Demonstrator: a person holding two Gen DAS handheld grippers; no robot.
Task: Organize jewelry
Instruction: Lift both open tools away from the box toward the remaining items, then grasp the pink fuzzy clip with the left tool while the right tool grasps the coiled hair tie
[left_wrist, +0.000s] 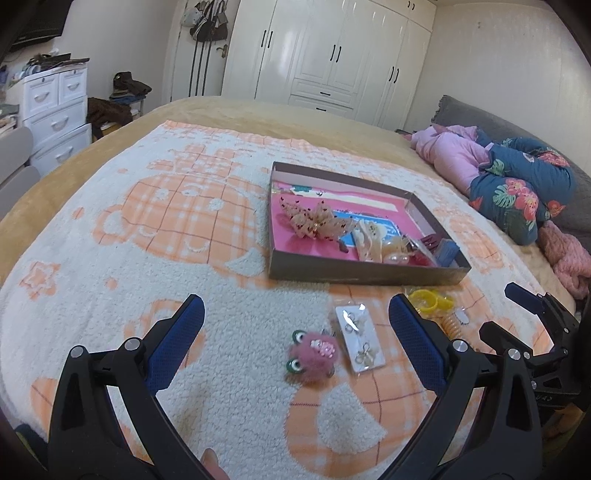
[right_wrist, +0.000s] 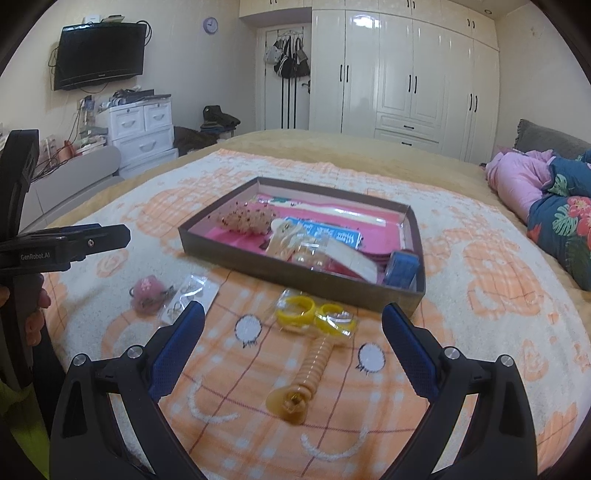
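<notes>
Both claws gape wide and empty: left claw (left_wrist: 295, 325) over the fuzzy pink frog-eyed charm (left_wrist: 312, 356) and clear earring packet (left_wrist: 357, 338), right claw (right_wrist: 293, 325) over yellow plastic rings (right_wrist: 314, 314) and an orange spiral hair tie (right_wrist: 306, 373), all loose near the shallow brown cardboard tray (right_wrist: 295, 275). Risk, as I judge it: the slick packet slips, or pads snag pile. Surface is a bed under a cream-and-orange fleece blanket (right_wrist: 480, 332); white wardrobes (right_wrist: 406, 74) behind.

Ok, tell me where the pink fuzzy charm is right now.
The pink fuzzy charm lies on the blanket between the open left gripper's fingers, touching the earring card to its right, nearer than the box.
</notes>
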